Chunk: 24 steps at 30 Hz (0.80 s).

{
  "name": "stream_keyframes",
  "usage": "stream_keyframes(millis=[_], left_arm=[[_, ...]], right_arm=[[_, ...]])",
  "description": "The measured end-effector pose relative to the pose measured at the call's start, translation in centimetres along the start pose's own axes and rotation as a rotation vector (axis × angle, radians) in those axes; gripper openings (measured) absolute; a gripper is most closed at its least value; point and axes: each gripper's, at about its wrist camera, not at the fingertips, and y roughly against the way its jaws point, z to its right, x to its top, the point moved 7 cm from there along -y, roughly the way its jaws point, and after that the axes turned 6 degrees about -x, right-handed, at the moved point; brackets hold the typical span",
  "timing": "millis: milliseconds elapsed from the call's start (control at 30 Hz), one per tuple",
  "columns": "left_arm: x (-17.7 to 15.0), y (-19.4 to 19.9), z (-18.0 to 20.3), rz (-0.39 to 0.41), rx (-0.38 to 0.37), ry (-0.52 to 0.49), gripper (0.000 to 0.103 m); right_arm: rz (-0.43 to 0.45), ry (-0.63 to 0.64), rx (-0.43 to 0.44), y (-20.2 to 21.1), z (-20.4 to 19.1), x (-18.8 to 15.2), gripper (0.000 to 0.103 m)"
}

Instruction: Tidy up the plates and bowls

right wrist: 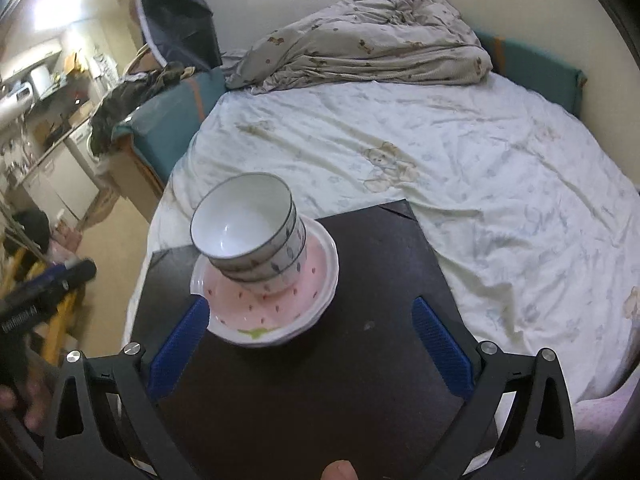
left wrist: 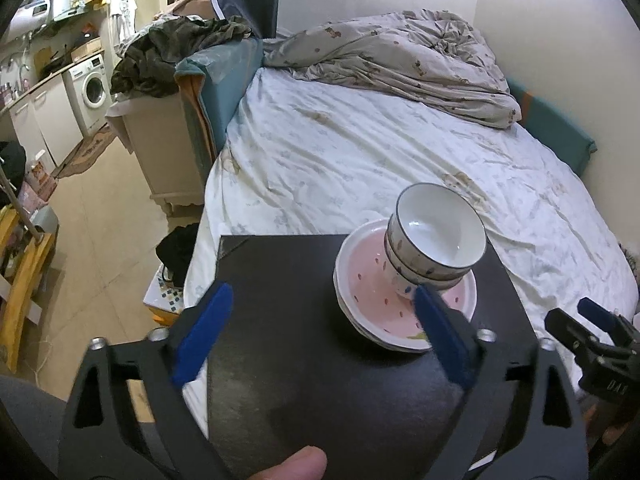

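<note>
Cluttered bedroom opening onto a small kitchen corner.
Unmade bed (left wrist: pixel 360 140) with crumpled duvet (left wrist: pixel 400 56), tan floor (left wrist: pixel 100 220), washing machine (left wrist: pixel 90 88) far left.

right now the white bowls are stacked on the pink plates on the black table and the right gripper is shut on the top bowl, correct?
Not quite. The right gripper is open and holds nothing, as the right wrist view shows. The white bowls are stacked on the pink plates on the black table.

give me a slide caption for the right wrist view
Stacked bowls sit in pink plates on the black table; right gripper open, empty.
</note>
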Motion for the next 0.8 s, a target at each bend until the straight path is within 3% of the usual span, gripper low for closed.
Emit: stream_keyframes(millis=[267,800], left_arm=[[-1.5,-2.0,1.5,-0.039,0.03,-0.061,0.102],[-2.6,-3.2,1.8,-0.085,0.027,-0.046,0.102]], right_arm=[[0.038,0.029,-0.015,-1.0,-1.1,-1.0,0.103],[0.028,0.021,-0.007,-1.9,-1.0,-1.0,0.103]])
